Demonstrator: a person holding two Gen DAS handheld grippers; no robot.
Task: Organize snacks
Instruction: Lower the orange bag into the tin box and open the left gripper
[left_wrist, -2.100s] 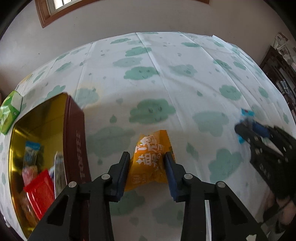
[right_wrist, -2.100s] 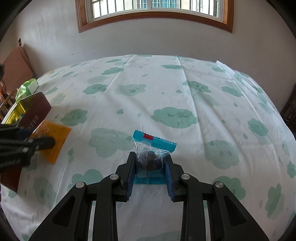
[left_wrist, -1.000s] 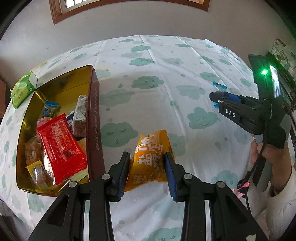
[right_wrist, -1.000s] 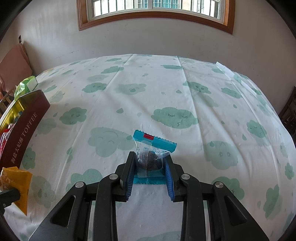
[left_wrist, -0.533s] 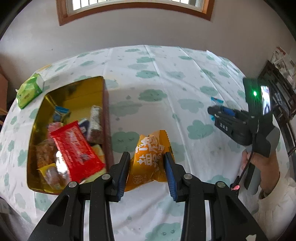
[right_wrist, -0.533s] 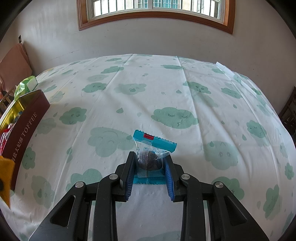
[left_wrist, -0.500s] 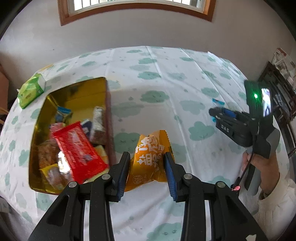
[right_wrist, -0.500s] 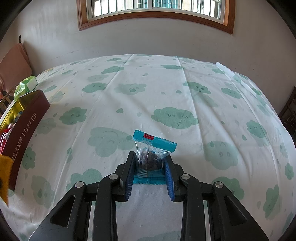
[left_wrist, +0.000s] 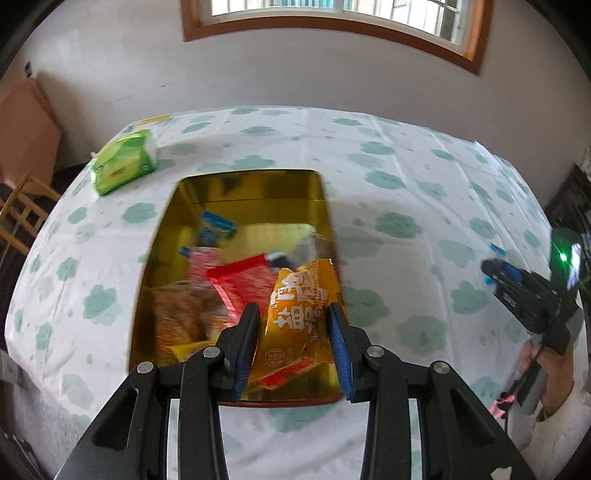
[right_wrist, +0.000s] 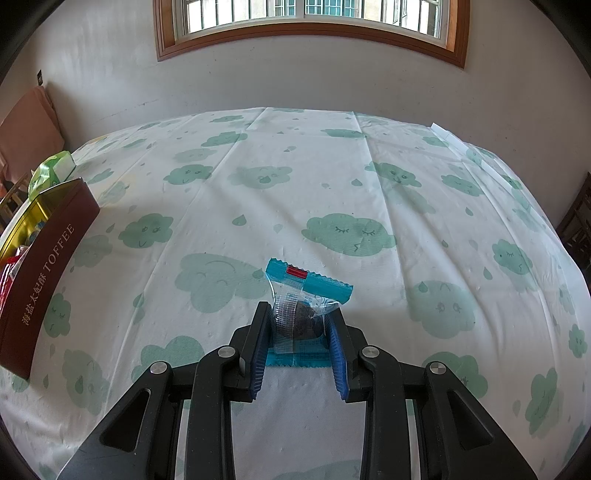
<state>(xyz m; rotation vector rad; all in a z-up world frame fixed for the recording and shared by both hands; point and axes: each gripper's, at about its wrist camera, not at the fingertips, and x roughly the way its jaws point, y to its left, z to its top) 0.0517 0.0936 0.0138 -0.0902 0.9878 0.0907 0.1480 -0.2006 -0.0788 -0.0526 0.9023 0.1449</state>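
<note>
Since a second ago the left gripper (left_wrist: 293, 345) has carried its orange foil snack packet (left_wrist: 297, 317) sideways from over the cloud-printed tablecloth (right_wrist: 332, 177) to over the open rectangular tin (left_wrist: 236, 192) with a gold inside and dark red outer walls; the packet now hangs above the tin's near right corner. The jaws are clamped on the packet's two sides. Inside the tin lie a red wrapper (left_wrist: 245, 278), a blue-and-white sachet (left_wrist: 216, 225) toward the far end, and brownish snacks at the near left, all blurred. The tin sits near the left edge of the cloth, and a green packet (left_wrist: 123, 160) lies beyond it by the far left corner.

The right gripper (right_wrist: 301, 334) has not shifted: its jaws pinch a clear wrapper with blue ends (right_wrist: 301, 306) holding a dark round sweet, above the middle of the cloth toward its near edge. A hand (left_wrist: 550, 363) in a pale sleeve holds that gripper.
</note>
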